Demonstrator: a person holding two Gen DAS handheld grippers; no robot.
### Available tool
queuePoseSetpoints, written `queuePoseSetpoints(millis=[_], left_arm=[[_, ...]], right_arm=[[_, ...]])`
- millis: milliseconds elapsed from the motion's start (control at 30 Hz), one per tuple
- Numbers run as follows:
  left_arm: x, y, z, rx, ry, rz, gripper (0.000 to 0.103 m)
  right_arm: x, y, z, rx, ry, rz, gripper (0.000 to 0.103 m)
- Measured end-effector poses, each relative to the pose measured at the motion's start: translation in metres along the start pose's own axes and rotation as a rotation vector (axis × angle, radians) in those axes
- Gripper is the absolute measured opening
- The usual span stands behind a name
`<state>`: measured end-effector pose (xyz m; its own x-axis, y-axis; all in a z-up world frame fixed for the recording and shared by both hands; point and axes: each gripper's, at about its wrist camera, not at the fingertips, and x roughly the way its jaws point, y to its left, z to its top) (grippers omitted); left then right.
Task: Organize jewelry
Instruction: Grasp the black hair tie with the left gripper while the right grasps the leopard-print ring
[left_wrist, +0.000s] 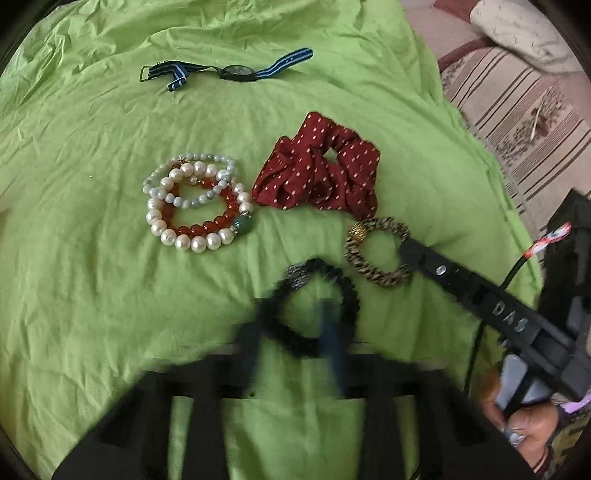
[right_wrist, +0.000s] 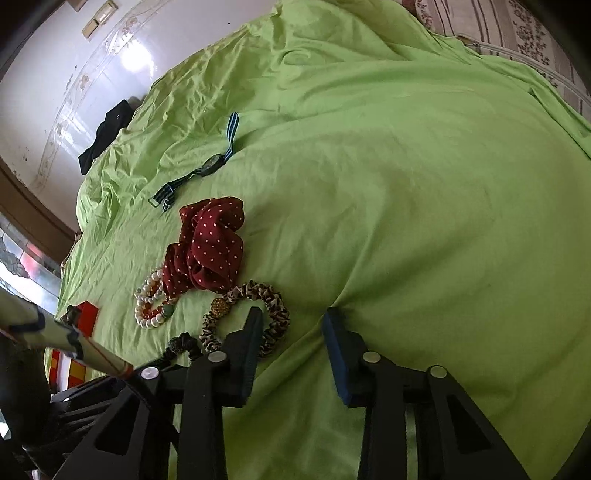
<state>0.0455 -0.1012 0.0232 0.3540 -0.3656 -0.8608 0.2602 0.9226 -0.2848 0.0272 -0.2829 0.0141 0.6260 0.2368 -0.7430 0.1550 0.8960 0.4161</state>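
Note:
On the green sheet (left_wrist: 92, 166) lie a striped-band watch (left_wrist: 229, 70), a pile of pearl and red bead bracelets (left_wrist: 197, 206), a red polka-dot scrunchie (left_wrist: 317, 173), a leopard-print scrunchie (left_wrist: 376, 251) and a black scrunchie (left_wrist: 314, 306). My left gripper (left_wrist: 291, 332) is blurred, open, its fingers at the black scrunchie, one finger inside the ring. My right gripper (right_wrist: 291, 325) is open and empty; its left finger (right_wrist: 243, 347) lies over the leopard scrunchie's (right_wrist: 273, 306) near edge. The right gripper's finger (left_wrist: 436, 266) also shows in the left wrist view, touching the leopard scrunchie.
A striped bedspread and pillow (left_wrist: 517, 92) lie right of the sheet. A white wall (right_wrist: 74, 74), a dark object (right_wrist: 107, 129) and a red box (right_wrist: 83, 317) sit at the sheet's left side. Wide bare sheet (right_wrist: 424, 184) lies to the right.

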Motion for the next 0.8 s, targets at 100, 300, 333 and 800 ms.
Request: queuePoseSetpoints(millis=[100, 300, 333, 800], left_arm=[[-0.005, -0.001, -0.003, 0.002, -0.009, -0.001, 0.005], [-0.040, 0.004, -0.019, 0.002, -0.052, -0.043, 0.005], [-0.048, 0.005, -0.023, 0.006, -0.062, -0.048, 0.005], [-0.161, 0.070, -0.055, -0.045, -0.256, -0.047, 0.005]], right_arm=[[0.001, -0.001, 0.000, 0.003, 0.017, 0.023, 0.009], [-0.021, 0.014, 0.001, -0.049, -0.033, 0.048, 0.008], [-0.025, 0.016, 0.000, -0.051, -0.040, 0.058, 0.008], [-0.058, 0.050, -0.021, -0.086, -0.082, 0.130, 0.008]])
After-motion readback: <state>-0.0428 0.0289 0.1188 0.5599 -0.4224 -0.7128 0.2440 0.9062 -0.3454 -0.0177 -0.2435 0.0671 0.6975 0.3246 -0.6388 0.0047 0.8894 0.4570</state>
